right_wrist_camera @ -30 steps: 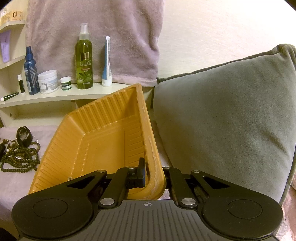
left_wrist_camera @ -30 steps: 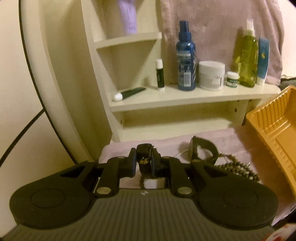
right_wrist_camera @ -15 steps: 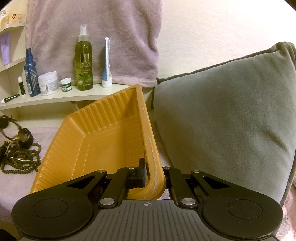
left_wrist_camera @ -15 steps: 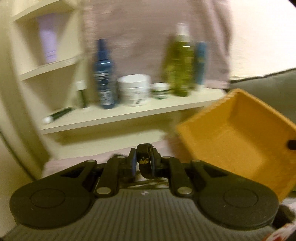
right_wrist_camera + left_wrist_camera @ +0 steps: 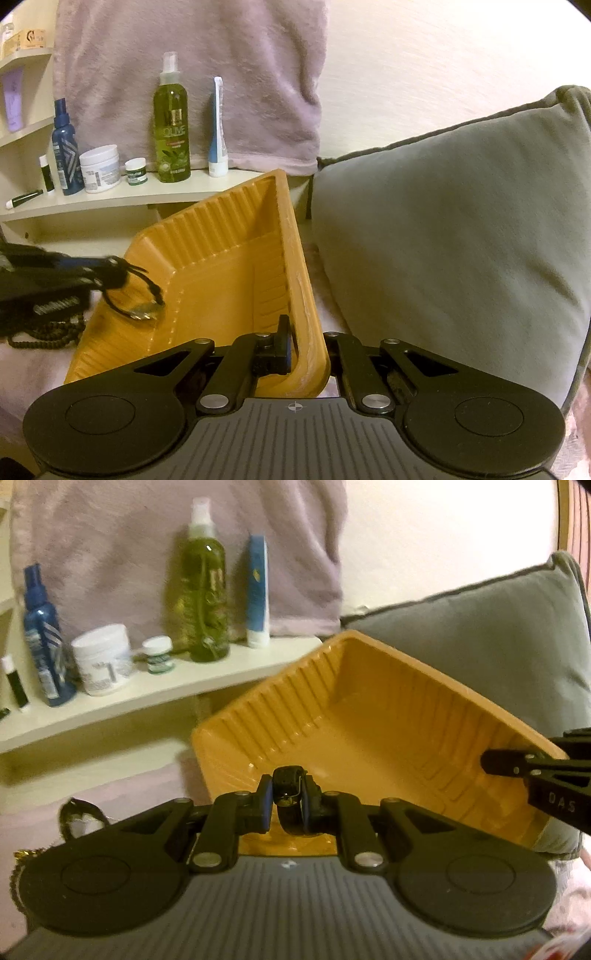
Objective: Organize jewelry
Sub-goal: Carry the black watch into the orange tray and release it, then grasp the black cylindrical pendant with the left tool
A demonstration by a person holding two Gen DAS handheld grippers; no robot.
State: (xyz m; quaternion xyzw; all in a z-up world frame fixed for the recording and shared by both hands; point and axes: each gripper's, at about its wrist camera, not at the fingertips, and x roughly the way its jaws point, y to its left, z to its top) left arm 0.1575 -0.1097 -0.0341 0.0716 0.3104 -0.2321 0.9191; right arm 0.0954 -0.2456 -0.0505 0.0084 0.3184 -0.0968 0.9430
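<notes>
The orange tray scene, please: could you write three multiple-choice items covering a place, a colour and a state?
1. Where is the left gripper's dark strap?
A. over the orange tray
B. on the shelf
C. on the cushion

2. What colour is the tallest spray bottle?
A. red
B. green
C. white

3. How is the right gripper set?
A. wide open
B. shut on the tray's rim
C. holding beads

Answers: 1 A, the strap hangs above the tray's floor; 2 B, green liquid shows; 3 B, its fingers pinch the near rim.
</notes>
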